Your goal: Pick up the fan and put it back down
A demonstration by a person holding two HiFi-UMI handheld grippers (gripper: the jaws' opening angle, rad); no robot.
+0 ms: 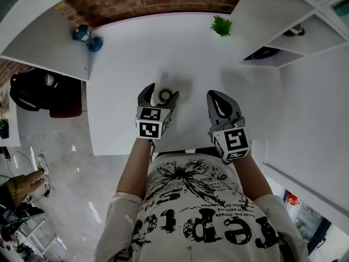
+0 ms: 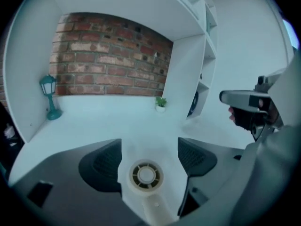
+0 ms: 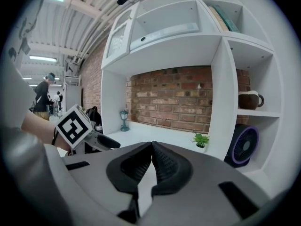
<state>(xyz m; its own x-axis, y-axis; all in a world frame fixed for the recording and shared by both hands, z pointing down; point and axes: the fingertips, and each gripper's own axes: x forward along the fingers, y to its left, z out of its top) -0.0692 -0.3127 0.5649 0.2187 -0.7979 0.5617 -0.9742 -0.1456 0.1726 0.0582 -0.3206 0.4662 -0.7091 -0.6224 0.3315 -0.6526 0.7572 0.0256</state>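
A small white hand fan (image 1: 163, 96) lies on the white table (image 1: 125, 64), its round grille facing up. My left gripper (image 1: 162, 91) is open, with one jaw on either side of the fan and a gap on both sides. In the left gripper view the fan (image 2: 146, 175) sits low between the dark pads (image 2: 104, 164), handle toward the camera. My right gripper (image 1: 217, 96) hovers to the right of the fan, over the table's front part. Its jaws are shut (image 3: 152, 145) with nothing between them.
A small green plant (image 1: 221, 25) stands at the table's back right, a blue lantern lamp (image 1: 87, 37) at the back left. White shelves on the right hold a purple-rimmed fan (image 3: 243, 145) and a mug (image 3: 249, 99). A brick wall (image 2: 108, 55) closes the back.
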